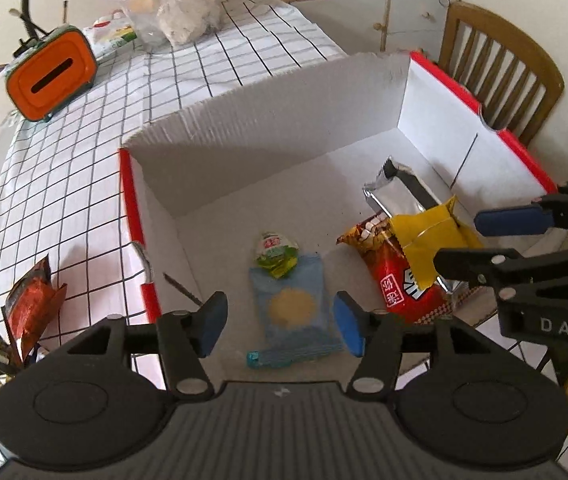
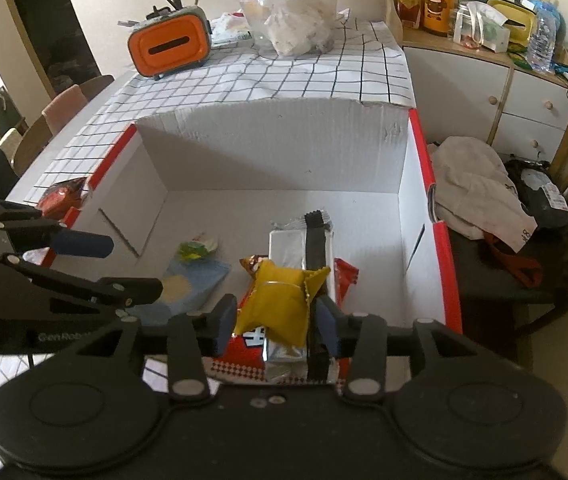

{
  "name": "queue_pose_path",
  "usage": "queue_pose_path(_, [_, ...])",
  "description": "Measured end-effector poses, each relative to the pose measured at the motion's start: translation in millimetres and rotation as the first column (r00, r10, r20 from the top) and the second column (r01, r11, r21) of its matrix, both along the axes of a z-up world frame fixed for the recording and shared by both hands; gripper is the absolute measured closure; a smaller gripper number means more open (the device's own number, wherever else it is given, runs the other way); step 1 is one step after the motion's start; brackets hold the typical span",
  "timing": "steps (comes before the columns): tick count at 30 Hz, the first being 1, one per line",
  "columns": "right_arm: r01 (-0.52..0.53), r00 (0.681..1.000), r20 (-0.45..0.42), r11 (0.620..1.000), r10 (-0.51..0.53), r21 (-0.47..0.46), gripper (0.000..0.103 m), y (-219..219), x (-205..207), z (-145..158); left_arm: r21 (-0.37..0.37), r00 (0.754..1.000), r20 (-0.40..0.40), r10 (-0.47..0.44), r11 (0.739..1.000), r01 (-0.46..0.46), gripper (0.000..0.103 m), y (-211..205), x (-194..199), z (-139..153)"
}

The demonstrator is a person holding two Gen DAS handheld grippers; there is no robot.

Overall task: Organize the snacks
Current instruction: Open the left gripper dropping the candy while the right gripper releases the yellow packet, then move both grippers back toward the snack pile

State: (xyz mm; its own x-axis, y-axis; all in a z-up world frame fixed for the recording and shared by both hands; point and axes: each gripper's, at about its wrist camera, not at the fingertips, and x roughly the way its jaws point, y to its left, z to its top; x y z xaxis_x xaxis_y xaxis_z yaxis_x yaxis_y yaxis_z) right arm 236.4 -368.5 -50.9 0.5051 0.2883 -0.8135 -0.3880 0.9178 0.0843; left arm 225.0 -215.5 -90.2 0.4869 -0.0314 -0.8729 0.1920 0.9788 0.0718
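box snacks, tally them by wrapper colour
Blue: 1, the blue packet
Green: 1, the green jelly cup
Red: 1, the red packet
Yellow: 1, the yellow packet
Silver: 1, the silver packet
Total: 5 in the white box
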Motion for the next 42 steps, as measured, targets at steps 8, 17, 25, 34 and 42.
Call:
queue_pose_path(8, [-0.032, 0.999, 0.042, 0.999, 0.03, 0.034, 0.047, -3, -15, 22, -0.032, 0.998, 0.057, 0.035, 0.999, -0.033, 0.04, 10, -15, 23])
queue_pose_path(17, [-0.076, 0.993, 0.094, 0.995, 0.069, 0.071, 0.029, 9, -36, 46, -0.051, 0.989, 0.128, 0.069, 0.997, -0.063, 0.031, 32, -43, 46])
queue_pose_path(25, [-0.124, 0.986, 0.121, 0.987, 0.111, 0.106, 0.018, 36, -55, 59, -0.095, 0.98, 0.16, 0.118, 0.99, -0.103, 0.024, 69, -72, 58])
queue_pose_path(34, [-0.159, 0.981, 0.137, 0.977, 0.14, 0.142, 0.005, 83, -77, 60, -0.126, 0.966, 0.174, 0.19, 0.977, -0.169, 0.019, 134, -101, 57])
queue_pose_path(42, [-0.193, 0.977, 0.117, 0.972, 0.177, 0.136, 0.004, 136, -88, 47, -0.112, 0.951, 0.181, 0.252, 0.966, -0.235, 0.019, 211, -121, 50])
